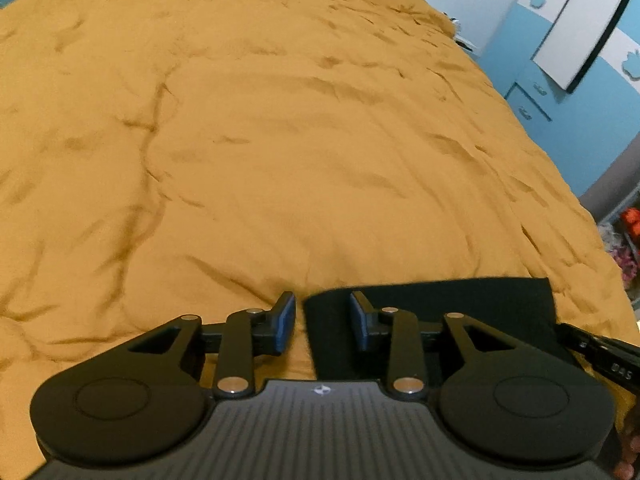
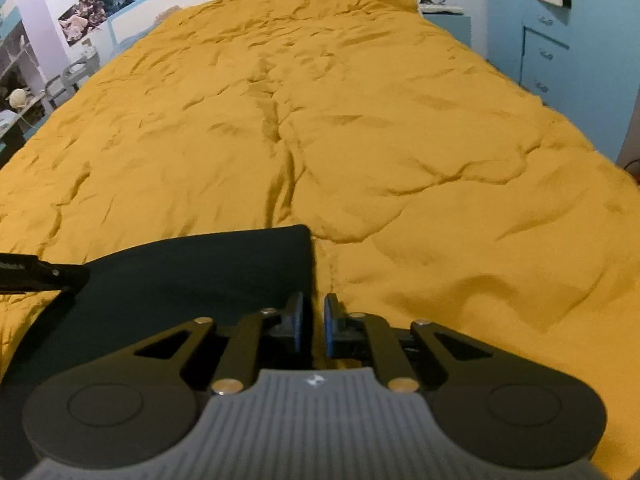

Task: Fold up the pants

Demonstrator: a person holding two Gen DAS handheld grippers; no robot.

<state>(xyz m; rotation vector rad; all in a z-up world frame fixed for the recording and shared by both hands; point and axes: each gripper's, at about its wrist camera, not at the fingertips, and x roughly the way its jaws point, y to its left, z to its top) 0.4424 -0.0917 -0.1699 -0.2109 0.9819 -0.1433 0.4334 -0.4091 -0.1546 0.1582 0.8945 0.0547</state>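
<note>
Black pants [image 1: 440, 300] lie flat on the mustard bedspread [image 1: 280, 140] near its front edge. My left gripper [image 1: 322, 308] is open over the pants' left edge: one finger hangs above the bedspread, the other above the black cloth, and neither pad presses on it. In the right wrist view the pants [image 2: 192, 272] spread to the left. My right gripper [image 2: 314, 308] has its pads drawn almost together on the pants' right edge. Part of the other gripper shows at the edge of each view, low right [image 1: 600, 354] and mid left [image 2: 36, 274].
The wrinkled bedspread [image 2: 360, 120] covers the whole bed. Blue drawers [image 2: 544, 52] and a white panel [image 1: 576, 28] stand along the right side. A nightstand [image 2: 444, 16] is at the bed's far right corner. Cluttered shelves [image 2: 20, 80] are on the left.
</note>
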